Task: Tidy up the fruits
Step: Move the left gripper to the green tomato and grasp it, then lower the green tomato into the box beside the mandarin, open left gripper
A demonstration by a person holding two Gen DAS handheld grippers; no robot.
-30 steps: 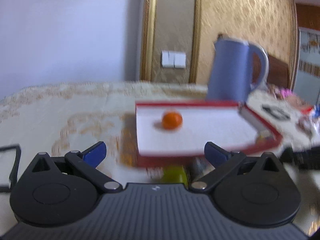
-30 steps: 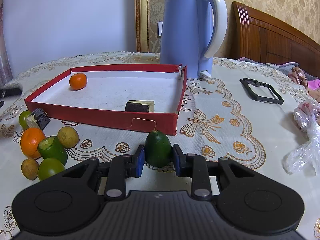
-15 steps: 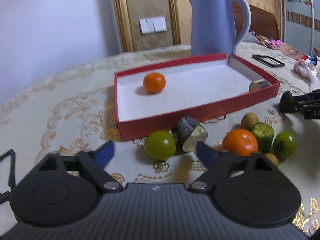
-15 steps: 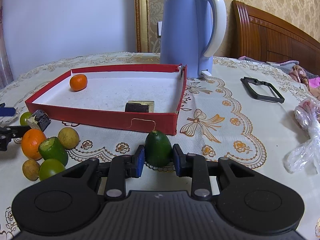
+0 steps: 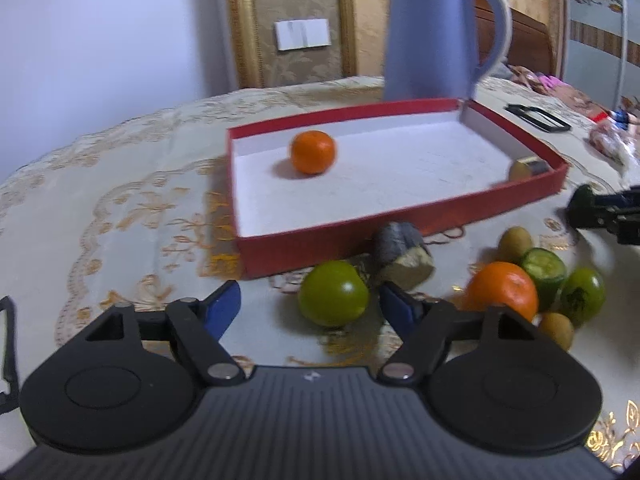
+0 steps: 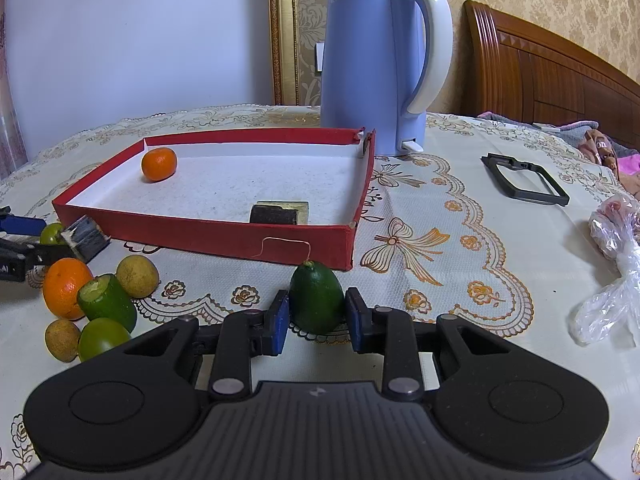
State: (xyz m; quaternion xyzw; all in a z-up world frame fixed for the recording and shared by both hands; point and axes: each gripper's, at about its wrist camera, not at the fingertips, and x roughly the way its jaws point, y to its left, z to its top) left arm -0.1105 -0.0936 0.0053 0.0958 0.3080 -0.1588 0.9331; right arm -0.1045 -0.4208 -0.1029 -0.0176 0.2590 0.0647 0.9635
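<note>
Gripping a dark green, egg-shaped lime (image 6: 316, 300), the right tongs (image 6: 316, 314) press their blue pads against its two sides just outside the near right corner of the red tray (image 6: 208, 236). The lime stands upright on the counter (image 6: 460, 264), stem tip up, close to the tray's wall but not visibly touching it. The left tongs (image 5: 310, 306) are spread wide, pads apart, with a round green fruit (image 5: 333, 294) between and slightly beyond them, untouched, just outside the tray's near wall in that view.

The tray is a shallow cardboard box lid, red outside, white and grainy inside, its low walls straight and one corner split by the blue kettle (image 6: 380, 68). Most of its floor lies bare: a glossy mandarin (image 6: 159, 164) sits near one corner and a dark block with a pale cut face (image 6: 280, 213) lies against the opposite long wall. A loose thread hangs on the outer wall above the lime.

Beside the tray, on the side away from the kettle, a cluster crowds the embroidered cream cloth: an orange (image 6: 66, 288), a green fruit with its top sliced off (image 6: 106, 304), two dull tan longans (image 6: 137, 276), a smooth green fruit (image 6: 103, 338), and a cut grey-barked chunk (image 5: 404, 256). On the other side of the tray the cloth is open up to a black plastic frame (image 6: 524, 178) and a crumpled clear bag (image 6: 616, 276).
</note>
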